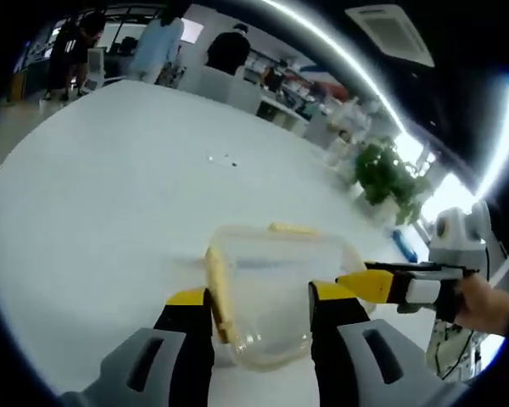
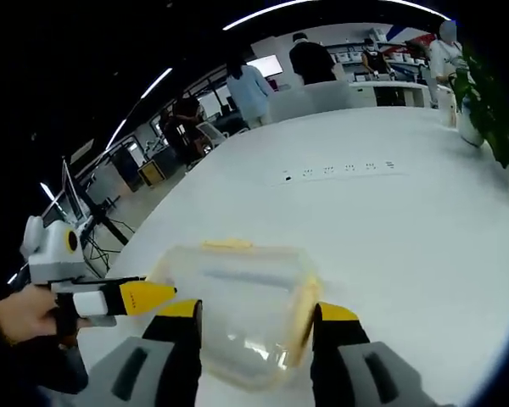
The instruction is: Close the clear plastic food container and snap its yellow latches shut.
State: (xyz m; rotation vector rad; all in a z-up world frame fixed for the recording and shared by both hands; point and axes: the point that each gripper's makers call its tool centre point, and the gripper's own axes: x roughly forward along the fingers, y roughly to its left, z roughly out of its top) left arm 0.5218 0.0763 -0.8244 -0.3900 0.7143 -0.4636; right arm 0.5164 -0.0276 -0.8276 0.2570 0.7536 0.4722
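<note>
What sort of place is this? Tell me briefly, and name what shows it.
Probably an open-plan office or lab. A large white table holds the clear container, people stand among desks and a monitor farther back, long ceiling light strips run overhead, and a potted plant stands nearby.

You look across a broad white desk [image 1: 110, 195] that curves away into an open-plan office, where several people [image 2: 312, 61] stand among white chairs [image 1: 225, 85] and workstations at the far end. A leafy green plant [image 1: 390, 180] stands beyond the desk's edge, and a row of small dark sockets [image 2: 339, 170] is set in the desk's surface. Long curved light strips [image 1: 339, 55] and a square vent [image 1: 390, 32] mark the dark ceiling.
</note>
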